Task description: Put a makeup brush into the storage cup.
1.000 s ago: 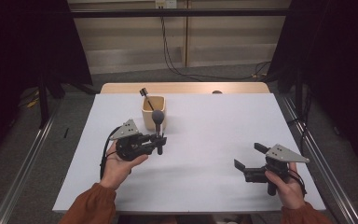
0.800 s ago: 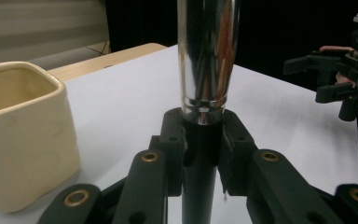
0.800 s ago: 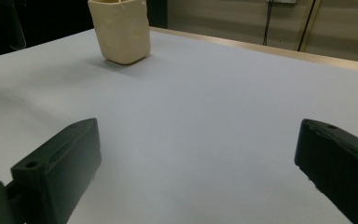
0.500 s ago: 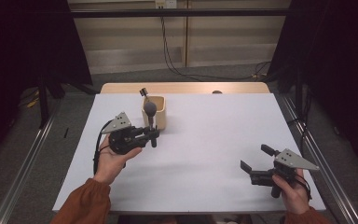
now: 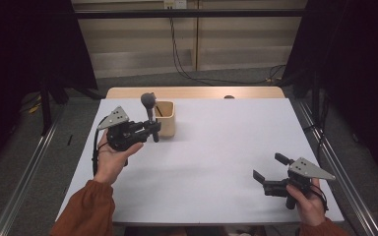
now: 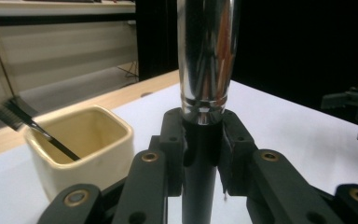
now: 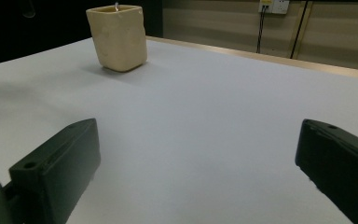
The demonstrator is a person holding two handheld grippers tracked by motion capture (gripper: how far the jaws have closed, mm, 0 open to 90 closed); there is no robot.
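Chrome-and-black makeup brush (image 5: 149, 114) stands upright, clamped in the left tool (image 5: 152, 130) at nine o'clock of the cream cup (image 5: 166, 118), probably for dropping in bristles-up. Right tool (image 5: 267, 169) rests at five o'clock on the desk (image 5: 216, 147), jaws apart, empty.

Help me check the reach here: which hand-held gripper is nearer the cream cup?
Left. The left hand-held gripper is right beside the cream cup, clamping an upright makeup brush. The right hand-held gripper hovers open far across the table's near right corner.

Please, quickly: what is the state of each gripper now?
Left gripper: closed on the makeup brush handle.
Right gripper: open, holding nothing.
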